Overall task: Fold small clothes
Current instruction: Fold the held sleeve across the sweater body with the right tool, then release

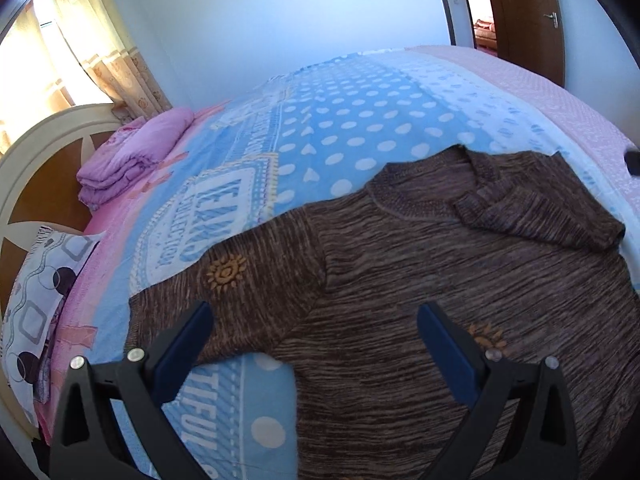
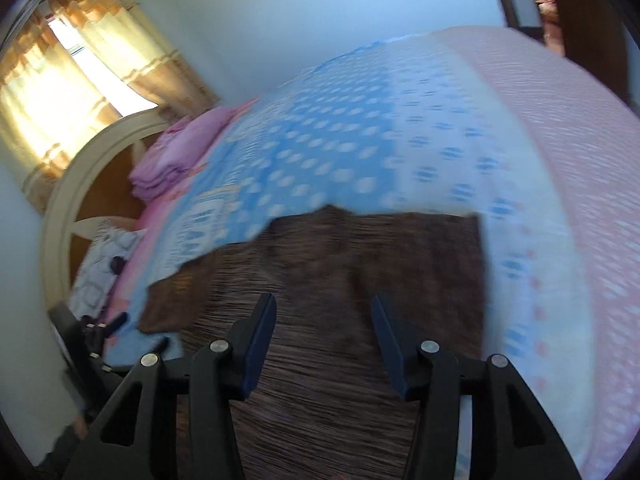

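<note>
My left gripper (image 1: pixel 316 320) and right gripper (image 2: pixel 324 320) hang wide, empty. The sweater (image 1: pixel 440 272) looks soft, floppy; I'd pinch the sleeve (image 1: pixel 224 280) cuff near the bed's (image 1: pixel 560 100) near edge.

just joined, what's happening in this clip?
A person with a handheld gripper in each hand is folding a brown sweater spread on a bed with a blue dotted blanket. One sleeve is already folded across the chest; the other sleeve still lies out to the side. The left gripper hangs open over that sleeve, and the right gripper is open above the sweater's body. Neither holds any cloth.
</note>
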The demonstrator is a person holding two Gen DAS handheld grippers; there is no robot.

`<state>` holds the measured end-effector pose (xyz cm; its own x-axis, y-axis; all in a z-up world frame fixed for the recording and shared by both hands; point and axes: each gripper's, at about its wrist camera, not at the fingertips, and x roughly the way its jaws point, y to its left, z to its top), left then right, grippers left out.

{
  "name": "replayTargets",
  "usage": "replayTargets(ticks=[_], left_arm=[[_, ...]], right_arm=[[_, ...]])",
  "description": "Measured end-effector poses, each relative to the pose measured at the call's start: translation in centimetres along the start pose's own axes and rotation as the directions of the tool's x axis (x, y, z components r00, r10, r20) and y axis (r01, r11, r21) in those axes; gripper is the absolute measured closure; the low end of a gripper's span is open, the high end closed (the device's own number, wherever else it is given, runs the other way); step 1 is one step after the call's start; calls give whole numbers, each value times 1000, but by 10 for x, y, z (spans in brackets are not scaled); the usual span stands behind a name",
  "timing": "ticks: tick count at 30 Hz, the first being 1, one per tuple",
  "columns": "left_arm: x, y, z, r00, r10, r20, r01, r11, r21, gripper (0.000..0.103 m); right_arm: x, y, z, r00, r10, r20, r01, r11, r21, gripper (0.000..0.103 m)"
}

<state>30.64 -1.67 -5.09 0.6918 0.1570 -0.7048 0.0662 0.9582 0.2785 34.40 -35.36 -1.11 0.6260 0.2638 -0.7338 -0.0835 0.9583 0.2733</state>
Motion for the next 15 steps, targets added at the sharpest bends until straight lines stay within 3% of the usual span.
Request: replayTargets(ticks=[1, 3, 9, 11, 15], left_arm=[[-4, -3, 2, 1000, -3, 18, 3, 1000, -8, 0], [-10, -10, 5, 999, -21, 40, 22, 999, -26, 0], [-23, -31, -4, 998, -59, 37, 60, 997, -47, 0], [-27, -34, -7, 998, -51, 41, 52, 998, -28, 0], [-30, -22, -5, 998, -47, 46, 50, 997, -60, 0]], right_arm=[[-3, -7, -9, 998, -62, 7, 62, 998, -10, 52], [-1, -15, -23, 995, -97, -14, 96, 995, -31, 52], [26, -15, -32, 999, 35, -39, -36, 999, -35, 52], [44, -11, -29, 999, 33, -42, -35, 999, -36, 54], [83, 6, -21, 997, -10, -71, 6, 998, -64, 82]])
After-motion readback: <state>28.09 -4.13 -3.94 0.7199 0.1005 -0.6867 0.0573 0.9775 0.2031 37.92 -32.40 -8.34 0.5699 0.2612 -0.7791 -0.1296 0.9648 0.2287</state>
